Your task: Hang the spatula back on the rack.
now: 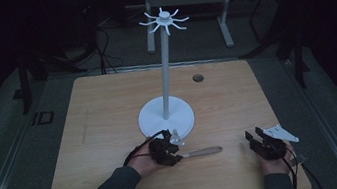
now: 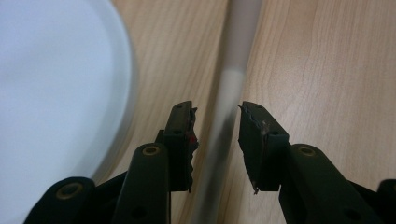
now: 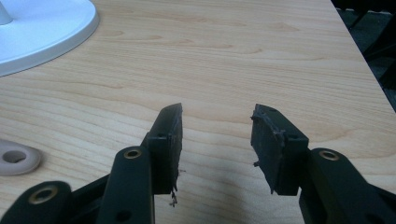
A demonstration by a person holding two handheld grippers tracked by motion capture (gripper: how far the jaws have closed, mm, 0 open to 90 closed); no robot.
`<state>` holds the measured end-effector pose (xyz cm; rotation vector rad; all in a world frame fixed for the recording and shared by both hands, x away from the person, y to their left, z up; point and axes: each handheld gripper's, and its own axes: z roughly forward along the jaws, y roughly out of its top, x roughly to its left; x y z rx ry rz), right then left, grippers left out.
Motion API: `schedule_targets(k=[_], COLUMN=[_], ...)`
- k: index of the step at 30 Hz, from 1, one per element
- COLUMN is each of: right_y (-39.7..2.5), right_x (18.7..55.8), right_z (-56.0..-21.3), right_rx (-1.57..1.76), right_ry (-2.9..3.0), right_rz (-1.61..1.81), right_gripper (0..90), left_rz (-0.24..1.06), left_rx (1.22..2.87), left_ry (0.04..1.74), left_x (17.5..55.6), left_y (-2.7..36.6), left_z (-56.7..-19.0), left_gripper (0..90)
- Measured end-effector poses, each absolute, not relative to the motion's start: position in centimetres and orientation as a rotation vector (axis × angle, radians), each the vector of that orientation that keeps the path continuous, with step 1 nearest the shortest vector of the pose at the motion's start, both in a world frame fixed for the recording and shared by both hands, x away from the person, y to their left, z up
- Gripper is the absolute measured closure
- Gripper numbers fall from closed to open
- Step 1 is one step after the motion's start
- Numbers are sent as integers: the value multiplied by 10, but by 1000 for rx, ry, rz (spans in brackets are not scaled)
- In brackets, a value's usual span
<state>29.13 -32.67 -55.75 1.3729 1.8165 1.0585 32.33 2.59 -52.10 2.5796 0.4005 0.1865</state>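
High view: on a wooden table (image 1: 108, 113), the left tongs (image 1: 177, 150) straddle a slim utensil (image 1: 203, 152) lying just before the white hook stand (image 1: 166, 117), jaws parted either side of its shaft without gripping. Well to the right, the right tongs (image 1: 255, 135) rest wide open, holding nothing.

Utensil (image 2: 229, 93) btwn left tongs (image 2: 215, 135) blurred; its head hidden in high view; stand base (image 3: 42, 32) cropped.
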Motion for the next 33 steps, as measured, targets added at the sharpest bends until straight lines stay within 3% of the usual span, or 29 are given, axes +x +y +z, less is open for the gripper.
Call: schedule_targets(k=[9,33], right_y=[-327,-327], right_x=[291,291], right_z=[-558,-558], right_rx=[1372,1370], right_ry=[1814,1819], right_rz=[1063,1058], right_gripper=[529,531], left_rz=[188,120], left_rx=[2673,2784], left_ry=[342,331], left_x=[326,318], left_y=[9,47], left_z=[-531,-527], left_gripper=[727,768])
